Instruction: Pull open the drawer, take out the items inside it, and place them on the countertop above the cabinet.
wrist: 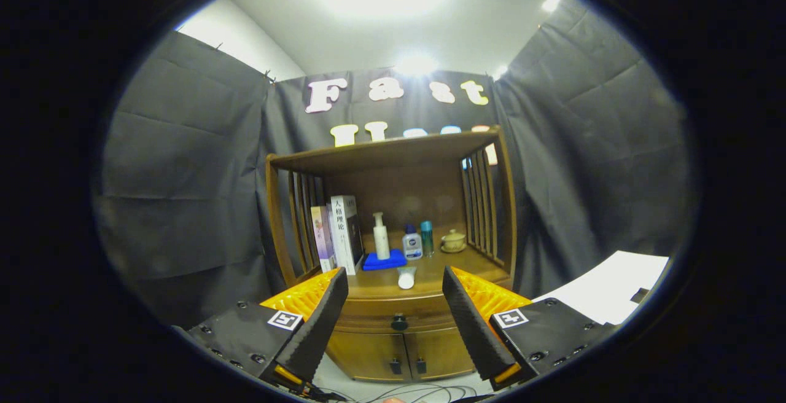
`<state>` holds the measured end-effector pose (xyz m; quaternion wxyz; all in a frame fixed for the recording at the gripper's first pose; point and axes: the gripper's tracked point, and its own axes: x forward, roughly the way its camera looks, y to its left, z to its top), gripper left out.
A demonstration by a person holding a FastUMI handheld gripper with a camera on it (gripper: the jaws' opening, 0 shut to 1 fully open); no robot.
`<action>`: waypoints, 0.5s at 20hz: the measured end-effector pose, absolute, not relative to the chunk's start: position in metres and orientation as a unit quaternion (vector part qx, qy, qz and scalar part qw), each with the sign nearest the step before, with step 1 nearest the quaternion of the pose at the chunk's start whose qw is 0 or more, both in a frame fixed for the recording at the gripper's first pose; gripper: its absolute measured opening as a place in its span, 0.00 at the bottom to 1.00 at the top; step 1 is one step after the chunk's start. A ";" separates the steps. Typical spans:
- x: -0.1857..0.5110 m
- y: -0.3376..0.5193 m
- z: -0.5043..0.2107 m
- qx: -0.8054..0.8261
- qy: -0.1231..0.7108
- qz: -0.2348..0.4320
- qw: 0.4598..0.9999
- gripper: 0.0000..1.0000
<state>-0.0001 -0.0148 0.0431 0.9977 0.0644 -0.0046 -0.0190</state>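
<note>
Dark cloth hangs on all sides of the booth, under a white ceiling with bright lamps. Against the far wall a wooden cabinet (393,329) is seen, with an open shelf unit of slatted sides standing on it. The table (430,280), meaning the cabinet's top, carries two books (338,234) upright at the left, a pump bottle (381,237) set on a folded blue cloth (384,261), a small blue-capped bottle (412,244), a teal bottle (427,237) and a lidded cup (454,241) at the right. A white tube (406,278) lies near the front edge.

The drawer (399,314) sits just under the table and is shut; its dark round knob (399,322) is seen between the fingers, beyond them. Two small doors with dark handles lie below it. What the drawer holds cannot be told.

The tongs (395,314) are held wide apart, holding nothing, well short of the cabinet.

The drawer is judged to be stiff wood that should slide straight out if pulled evenly. The knob is the only place to take hold: it is small and probably smooth, so a centred grip from both sides would be needed to avoid slipping off. The tube near the front edge could be knocked when items are set down.

A white sheet (605,292) lies at the right, and cables trail on the pale floor.
</note>
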 end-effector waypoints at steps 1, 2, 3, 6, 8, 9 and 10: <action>-0.005 -0.019 0.046 0.061 -0.006 -0.022 0.998 0.97; -0.010 -0.018 0.048 0.061 -0.007 -0.019 0.998 0.97; -0.013 -0.017 0.049 0.062 -0.010 -0.016 0.998 0.97; -0.017 -0.020 0.043 0.059 -0.009 -0.015 0.998 0.97; -0.014 -0.016 0.037 0.060 -0.005 -0.011 0.998 0.97; -0.015 -0.015 0.034 0.059 -0.004 -0.008 0.998 0.97; -0.013 -0.014 0.031 0.057 -0.002 -0.007 0.998 0.97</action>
